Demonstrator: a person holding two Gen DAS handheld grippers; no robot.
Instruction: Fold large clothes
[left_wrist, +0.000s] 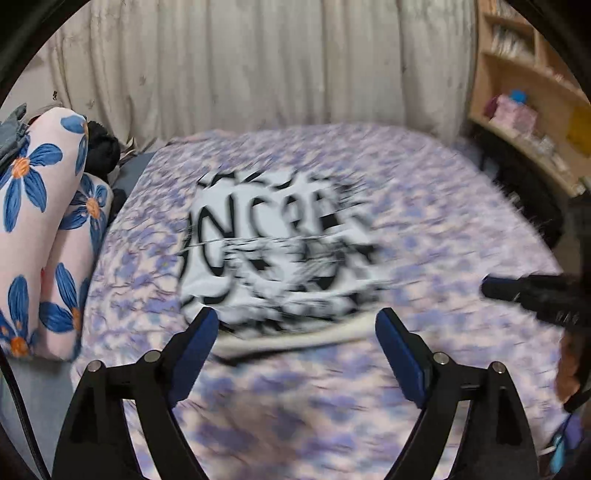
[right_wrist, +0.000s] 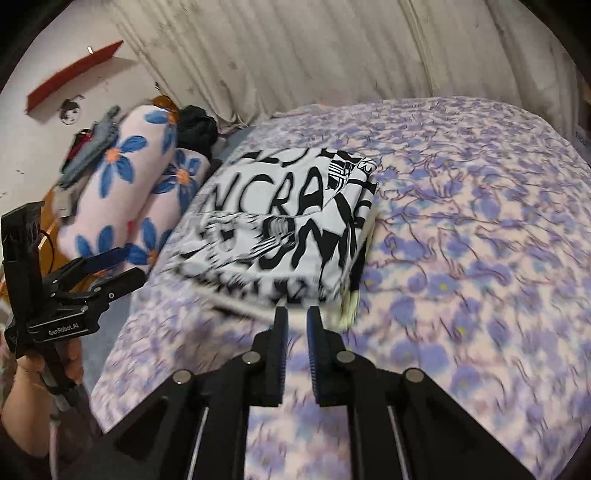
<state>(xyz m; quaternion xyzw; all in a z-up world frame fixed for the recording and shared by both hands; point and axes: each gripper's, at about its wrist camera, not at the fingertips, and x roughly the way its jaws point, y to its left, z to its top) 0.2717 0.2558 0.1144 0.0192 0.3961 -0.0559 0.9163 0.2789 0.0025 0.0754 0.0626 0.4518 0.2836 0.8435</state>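
The black-and-white printed shirt (right_wrist: 288, 225) lies folded in a neat square on the bed (right_wrist: 480, 240), near its left edge by the flowered pillows (right_wrist: 125, 192). The left gripper (left_wrist: 297, 332) is spread wide and holds nothing. The right gripper (right_wrist: 295, 317) is nearly closed and empty, just in front of the shirt. To finish well, I think both should pull away slowly and not bump it. Pale curtains (right_wrist: 314, 51) hang behind the bed.

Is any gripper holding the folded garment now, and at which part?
No. The left gripper is open and empty. The right gripper is nearly closed just before the folded garment's near edge, with nothing between its fingers.

Folded garment (right_wrist: 288, 225) on bed (right_wrist: 461, 236); pillows (right_wrist: 122, 192) left.
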